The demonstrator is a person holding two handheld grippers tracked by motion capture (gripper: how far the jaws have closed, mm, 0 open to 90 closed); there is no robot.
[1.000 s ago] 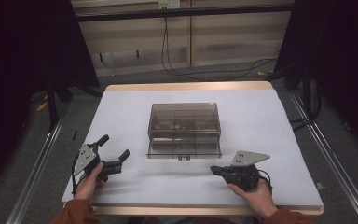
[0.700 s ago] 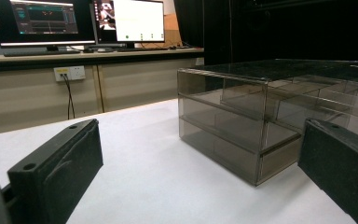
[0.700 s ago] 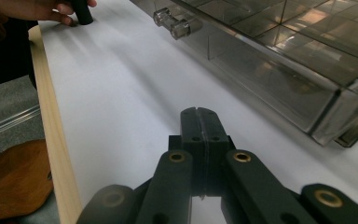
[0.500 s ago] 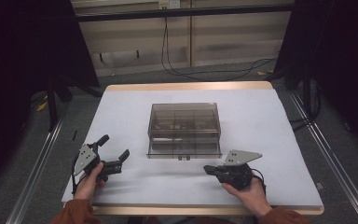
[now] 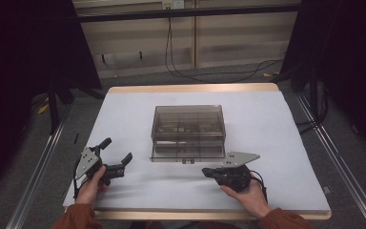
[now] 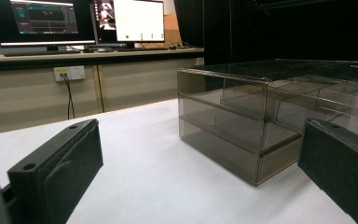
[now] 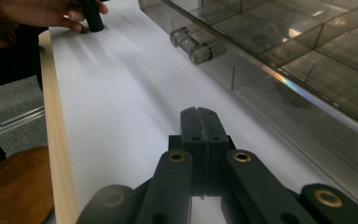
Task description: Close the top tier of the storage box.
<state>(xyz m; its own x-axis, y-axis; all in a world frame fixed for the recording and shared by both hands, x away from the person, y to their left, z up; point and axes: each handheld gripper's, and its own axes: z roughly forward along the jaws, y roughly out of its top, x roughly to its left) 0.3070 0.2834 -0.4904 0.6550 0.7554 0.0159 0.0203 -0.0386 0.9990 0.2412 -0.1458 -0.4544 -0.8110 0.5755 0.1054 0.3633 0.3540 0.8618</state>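
Smoky clear plastic organizer box point(image 5: 188, 131) sits at the middle of the white table point(image 5: 276, 129), its lid down and its divided compartments showing through the top; the small latch point(image 5: 188, 161) on its front edge faces the person. In the left gripper view the box point(image 6: 242, 126) stands ahead and to the right, apart from the fingers, and monitors point(image 6: 74, 21) stand on a counter beyond the table. The left gripper point(image 5: 116, 155) rests on the table near the front left corner, well apart from the box, its fingers point(image 6: 60, 172) spread wide with nothing between them. The right gripper point(image 5: 208, 172) lies low on the table just in front of the box's right front corner, pointing toward the left hand point(image 7: 51, 11); its fingers point(image 7: 199, 133) are pressed flat together, clenched on nothing, near the box's front wall and short of the latch point(image 7: 193, 44).
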